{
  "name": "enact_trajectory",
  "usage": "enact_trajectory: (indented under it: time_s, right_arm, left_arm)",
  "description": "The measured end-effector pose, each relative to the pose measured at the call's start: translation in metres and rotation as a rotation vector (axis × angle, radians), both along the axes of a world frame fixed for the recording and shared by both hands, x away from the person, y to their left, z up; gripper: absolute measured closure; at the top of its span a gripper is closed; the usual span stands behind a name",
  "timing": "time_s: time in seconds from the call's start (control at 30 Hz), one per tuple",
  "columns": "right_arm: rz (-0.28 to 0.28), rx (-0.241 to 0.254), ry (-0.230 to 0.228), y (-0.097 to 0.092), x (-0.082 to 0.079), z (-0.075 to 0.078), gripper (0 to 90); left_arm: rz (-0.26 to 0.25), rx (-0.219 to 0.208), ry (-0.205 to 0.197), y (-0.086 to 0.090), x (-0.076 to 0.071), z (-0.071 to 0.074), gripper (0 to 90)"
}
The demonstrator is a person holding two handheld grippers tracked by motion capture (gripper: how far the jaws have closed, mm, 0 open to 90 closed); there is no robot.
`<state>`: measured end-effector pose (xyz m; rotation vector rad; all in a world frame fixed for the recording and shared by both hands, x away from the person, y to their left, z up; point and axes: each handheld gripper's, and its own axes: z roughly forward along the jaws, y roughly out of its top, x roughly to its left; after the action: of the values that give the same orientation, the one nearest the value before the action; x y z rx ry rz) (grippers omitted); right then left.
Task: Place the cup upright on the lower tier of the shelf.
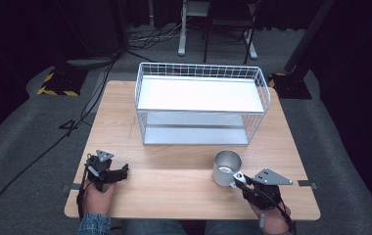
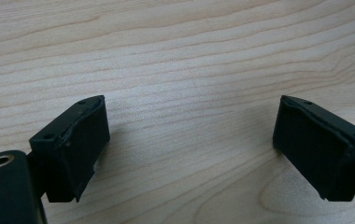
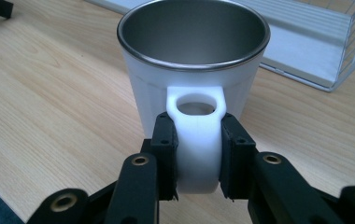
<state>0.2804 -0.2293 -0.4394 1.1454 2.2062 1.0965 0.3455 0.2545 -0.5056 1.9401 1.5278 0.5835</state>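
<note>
Mug [image 3: 192, 70] handle [image 3: 196, 140] is clamped between the two black jaws of the right tool [image 3: 196, 156], which press on it from both sides in the right gripper view. This handle is white and has a round hole near its top. The mug itself is white outside and shiny metal inside, it stands upright on the wooden surface [image 3: 49, 102] and looks empty. In the high view the right tool [image 1: 240, 180] sits at the front right part of the surface [image 1: 174, 188], with the mug [image 1: 226, 168] just in front of it, touching its tip, and the person's hand [image 1: 272, 220] holds it from below the picture edge.

Left tool [image 1: 120, 171] lies at the front left of the surface, well apart from the mug, in the person's other hand [image 1: 98, 193]. In the left gripper view the left tool [image 2: 189, 140] has its jaws spread wide, with bare wood grain [image 2: 189, 70] between them and nothing held.

Behind the mug, in the middle of the surface, stands a white wire rack [image 1: 201, 105] with two levels; its upper shelf [image 1: 198, 94] is a flat white board. The mug is near the front right corner of this rack but not touching it. A dark cable [image 1: 37, 156] runs over the grey floor at the left
</note>
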Motion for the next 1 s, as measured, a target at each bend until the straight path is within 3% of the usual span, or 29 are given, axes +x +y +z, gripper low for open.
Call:
enact_trajectory:
  time_s: [0.4,0.67,1.0]
  right_arm:
    - [-0.006,0.050,-0.024,-0.003,0.017,0.021,71.3]
    - [-0.050,0.093,-0.038,-0.007,0.043,0.034,71.3]
    - [-0.084,0.095,-0.059,-0.007,0.071,0.039,71.3]
  left_arm:
    - [0.001,-0.001,0.000,0.000,0.000,0.000,11.2]
    - [-0.002,0.001,0.001,0.000,0.000,0.000,11.2]
    - [-0.002,0.000,0.003,0.000,0.000,0.000,11.2]
